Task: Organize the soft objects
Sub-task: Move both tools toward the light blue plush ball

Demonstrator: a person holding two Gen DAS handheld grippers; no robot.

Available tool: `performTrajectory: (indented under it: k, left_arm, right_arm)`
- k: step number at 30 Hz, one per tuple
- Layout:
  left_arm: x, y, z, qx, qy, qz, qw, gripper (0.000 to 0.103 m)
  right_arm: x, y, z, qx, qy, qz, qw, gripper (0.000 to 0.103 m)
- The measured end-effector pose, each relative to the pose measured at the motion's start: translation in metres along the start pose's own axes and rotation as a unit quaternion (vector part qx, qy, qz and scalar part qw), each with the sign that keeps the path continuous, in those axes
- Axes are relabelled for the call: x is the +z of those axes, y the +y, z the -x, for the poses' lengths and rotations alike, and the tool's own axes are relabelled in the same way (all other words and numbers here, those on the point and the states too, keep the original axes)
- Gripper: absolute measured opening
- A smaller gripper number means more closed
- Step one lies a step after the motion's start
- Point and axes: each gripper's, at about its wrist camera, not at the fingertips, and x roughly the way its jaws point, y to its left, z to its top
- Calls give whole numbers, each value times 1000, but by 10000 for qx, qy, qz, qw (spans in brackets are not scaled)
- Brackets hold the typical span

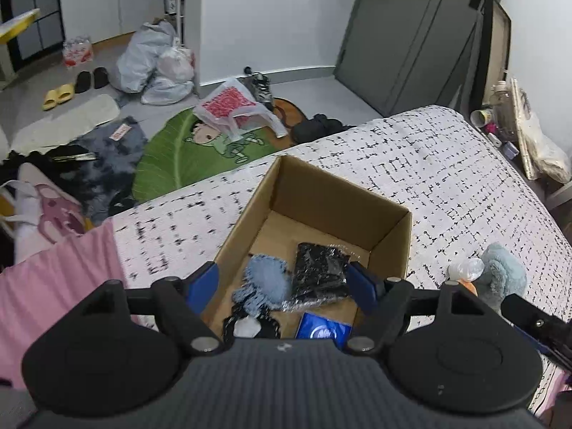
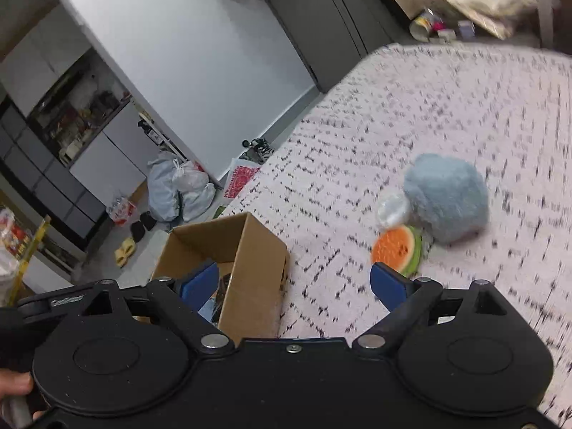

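One blue plush toy lies on the bed, right of center in the right-wrist view, beyond the nearer, empty, wide-open right gripper, while the left gripper, also open, hovers over the box.

No lettering is clear enough to read

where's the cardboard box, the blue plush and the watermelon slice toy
cardboard box (image 1: 389, 230), left wrist view, inner right wall
blue plush (image 2: 445, 202), right wrist view, middle of fuzzy body
watermelon slice toy (image 2: 393, 246), right wrist view, orange face
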Motion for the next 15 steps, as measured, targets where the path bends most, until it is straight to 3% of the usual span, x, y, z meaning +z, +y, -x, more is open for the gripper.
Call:
performTrajectory:
  k: [8,15]
  left_arm:
    - [-7,-6,28,312,-48,197,9993,77]
    - [-7,-23,51,370,-143,139,9991,77]
  right_arm:
    - [-5,-17,7,92,85,-197,9997,92]
    - [-2,-24,24,189,34,-243,9995,92]
